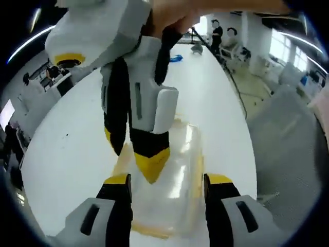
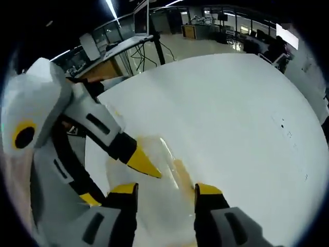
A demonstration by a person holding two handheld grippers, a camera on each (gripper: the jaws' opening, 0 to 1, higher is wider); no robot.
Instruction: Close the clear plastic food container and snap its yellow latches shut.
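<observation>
Container: clear plastic food container (image 1: pixel 169 175) lies flat on the white table (image 1: pixel 67 154), right under both tools; in the right gripper view it (image 2: pixel 154 180) sits just ahead of the jaws.
Lid: looks to be down on the box already, though the clear plastic and glare make that a judgement, not a certainty.
Latches: yellow latches (image 1: pixel 122 159) run along the container's edges; one yellowish strip (image 2: pixel 181 175) shows in the right gripper view too. Whether any has snapped home, I cannot tell.
Left gripper: left gripper (image 1: pixel 167 180) has its jaws spread wide, straddling the near end of the container with nothing between them; from the other side it (image 2: pixel 105 170) comes in at the left, one yellow tip touching or almost on the lid.
Right gripper: right gripper (image 2: pixel 165 189) is also spread wide and empty, low over the box; seen from across, it (image 1: pixel 136 154) points down onto the container top, a hand (image 1: pixel 175 15) gripping it above.
Progress: closing seems done or nearly so; pressing the latches shut is, by my reading, what remains.
</observation>
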